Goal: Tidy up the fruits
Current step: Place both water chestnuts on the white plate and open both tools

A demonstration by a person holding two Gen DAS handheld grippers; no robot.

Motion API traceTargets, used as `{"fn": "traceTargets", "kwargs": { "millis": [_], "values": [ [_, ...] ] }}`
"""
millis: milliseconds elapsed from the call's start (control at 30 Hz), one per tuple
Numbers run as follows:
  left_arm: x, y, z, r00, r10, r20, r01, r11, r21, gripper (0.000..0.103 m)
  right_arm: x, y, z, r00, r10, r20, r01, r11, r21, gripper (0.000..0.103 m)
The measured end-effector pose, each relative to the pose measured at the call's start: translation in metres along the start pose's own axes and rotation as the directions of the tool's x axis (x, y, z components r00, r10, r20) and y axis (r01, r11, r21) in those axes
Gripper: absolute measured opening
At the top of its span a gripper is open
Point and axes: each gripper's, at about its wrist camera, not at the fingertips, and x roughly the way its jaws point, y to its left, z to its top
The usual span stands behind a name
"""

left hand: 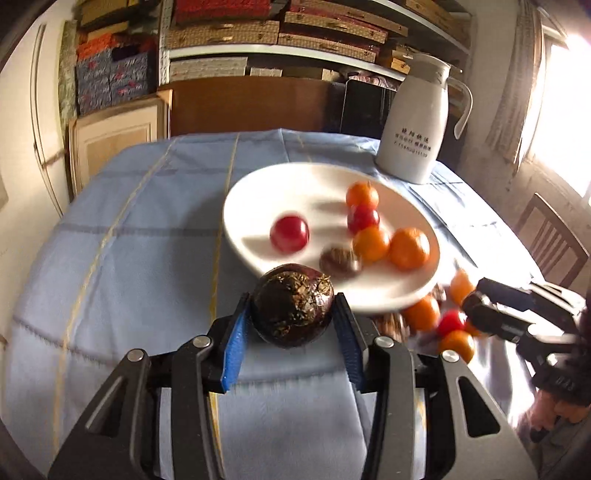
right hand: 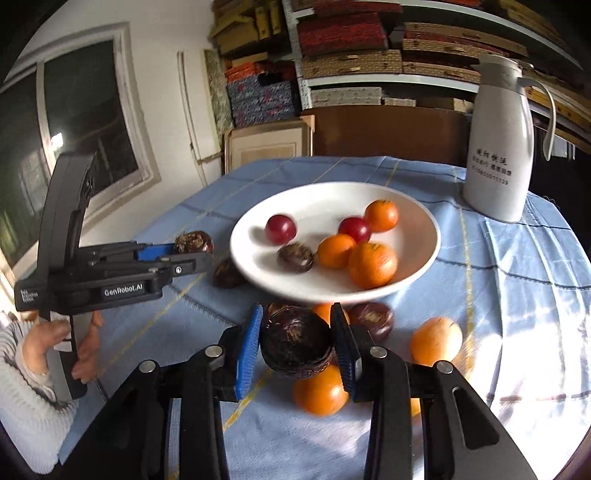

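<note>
1. Your left gripper (left hand: 293,314) held a dark water chestnut (left hand: 293,305) pinched between its blue pads, jaws narrow, just short of the white plate (left hand: 258,192); probably staged for delivery.
2. Your right gripper (right hand: 295,341) gripped a second dark chestnut (right hand: 297,343) likewise, above loose oranges (right hand: 320,391) on the desk (right hand: 517,295).
3. The plate already carried oranges, red fruits and one chestnut (right hand: 295,257), so sorting appeared partly done.
4. A white jug (right hand: 498,147) stood behind the plate, clear of both approaches.

Stacked shelves (left hand: 280,33) (sunlit window (left hand: 565,110) right).
</note>
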Motion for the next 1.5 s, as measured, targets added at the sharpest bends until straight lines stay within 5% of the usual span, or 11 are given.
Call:
{"fn": "traceTargets", "kwargs": {
  "millis": [333, 733, 833, 1067, 1300, 1500],
  "values": [
    [0.083, 0.005, 0.084, 0.999, 0.006, -0.041, -0.007, 1.0, -0.017, 0.043, 0.067, -0.07, 0.065, 0.999, -0.027, -0.026, 0.031, 0.986, 0.163, 0.038],
    [0.137, -0.004, 0.09, 0.993, 0.012, -0.117, -0.007, 0.999, 0.046, 0.044, 0.109, -0.083, 0.06, 0.994, -0.026, -0.106, 0.044, 0.984, 0.172, 0.038],
    [0.142, -0.004, 0.087, 0.992, 0.016, -0.127, -0.011, 0.999, 0.043, 0.059, 0.11, -0.095, 0.059, 0.997, 0.026, -0.077, -0.005, 0.966, 0.258, 0.044],
    [0.126, 0.008, 0.085, 0.995, 0.039, -0.092, -0.039, 0.999, 0.008, 0.075, 0.091, -0.101, 0.058, 0.999, 0.023, -0.03, -0.013, 0.958, 0.288, 0.046],
    [0.065, 0.039, 0.062, 0.997, 0.072, -0.008, -0.073, 0.994, -0.086, 0.095, 0.057, -0.092, 0.038, 1.0, -0.015, 0.023, 0.008, 0.963, 0.27, 0.067],
    [0.028, 0.059, 0.005, 0.993, 0.113, -0.034, -0.117, 0.979, -0.168, 0.097, 0.028, -0.088, 0.001, 0.996, -0.086, 0.031, 0.074, 0.957, 0.281, 0.084]
  ]
}}
